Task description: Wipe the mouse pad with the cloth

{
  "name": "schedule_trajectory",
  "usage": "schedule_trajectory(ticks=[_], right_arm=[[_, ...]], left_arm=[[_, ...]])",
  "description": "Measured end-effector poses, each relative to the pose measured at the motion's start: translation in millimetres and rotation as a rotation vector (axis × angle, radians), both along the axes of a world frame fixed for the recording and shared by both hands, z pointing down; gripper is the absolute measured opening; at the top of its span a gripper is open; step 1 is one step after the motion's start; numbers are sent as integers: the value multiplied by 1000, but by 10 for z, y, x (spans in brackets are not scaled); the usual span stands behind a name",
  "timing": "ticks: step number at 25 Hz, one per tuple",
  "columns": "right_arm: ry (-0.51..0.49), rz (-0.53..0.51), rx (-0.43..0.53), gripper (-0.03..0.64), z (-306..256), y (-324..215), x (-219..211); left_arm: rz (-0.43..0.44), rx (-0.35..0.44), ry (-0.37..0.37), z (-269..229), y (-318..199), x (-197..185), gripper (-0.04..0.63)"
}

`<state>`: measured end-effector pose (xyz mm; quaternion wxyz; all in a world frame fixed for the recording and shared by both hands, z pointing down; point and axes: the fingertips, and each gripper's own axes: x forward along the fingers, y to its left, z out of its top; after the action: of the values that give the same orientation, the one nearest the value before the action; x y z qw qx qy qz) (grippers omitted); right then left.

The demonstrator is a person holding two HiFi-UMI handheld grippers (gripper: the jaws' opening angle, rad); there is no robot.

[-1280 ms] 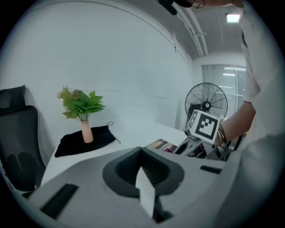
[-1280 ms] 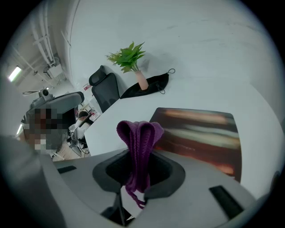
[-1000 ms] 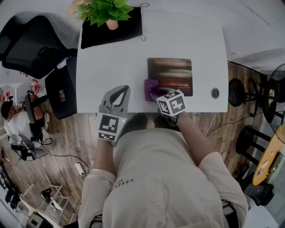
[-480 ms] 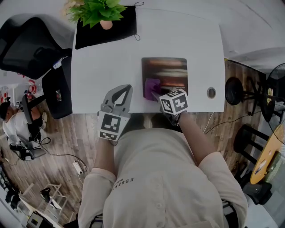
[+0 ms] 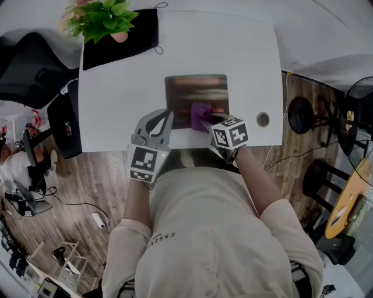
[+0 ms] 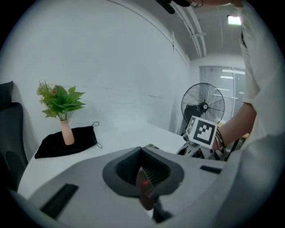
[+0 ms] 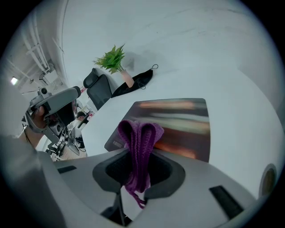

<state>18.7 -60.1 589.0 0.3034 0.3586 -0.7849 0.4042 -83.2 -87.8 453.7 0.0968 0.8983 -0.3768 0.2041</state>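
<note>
- Near the front edge of the table point(image 5: 245, 58), a bit right of the middle, lies the pad point(image 5: 185, 90). It is dark with shiny streaks.
- The right gripper point(image 5: 207, 123) is at the pad's front edge. Its jaws pinch the purple cloth point(image 5: 201, 112) tight. The cloth is folded, and the fold pokes out past the tips.
- The cloth is over the front part of the pad, near the middle of that edge. I cannot tell if it presses on the pad or hangs just above it.
- The left gripper point(image 5: 163, 116) is by the pad's front left corner. Its jaws are pressed together with nothing in them. I cannot tell if it touches the pad.
- At the back left corner of the table a plant point(image 5: 102, 14) stands on a black mat point(image 5: 125, 38), well apart from the pad.
- The first part of the job looks done: the cloth is picked up and brought to the pad.
- I see no dirt and no clean patch on the pad, so I cannot tell how much is wiped.
- The back and both sides of the pad lie bare, away from the cloth. I think the cloth has to rub across all of that before the job is over.
</note>
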Motion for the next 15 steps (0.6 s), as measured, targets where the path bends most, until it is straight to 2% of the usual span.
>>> schedule_trajectory(ticks=[15], right_arm=[[25, 57, 2, 97, 54, 74, 1020]], left_arm=[[36, 5, 4, 75, 46, 819, 2]])
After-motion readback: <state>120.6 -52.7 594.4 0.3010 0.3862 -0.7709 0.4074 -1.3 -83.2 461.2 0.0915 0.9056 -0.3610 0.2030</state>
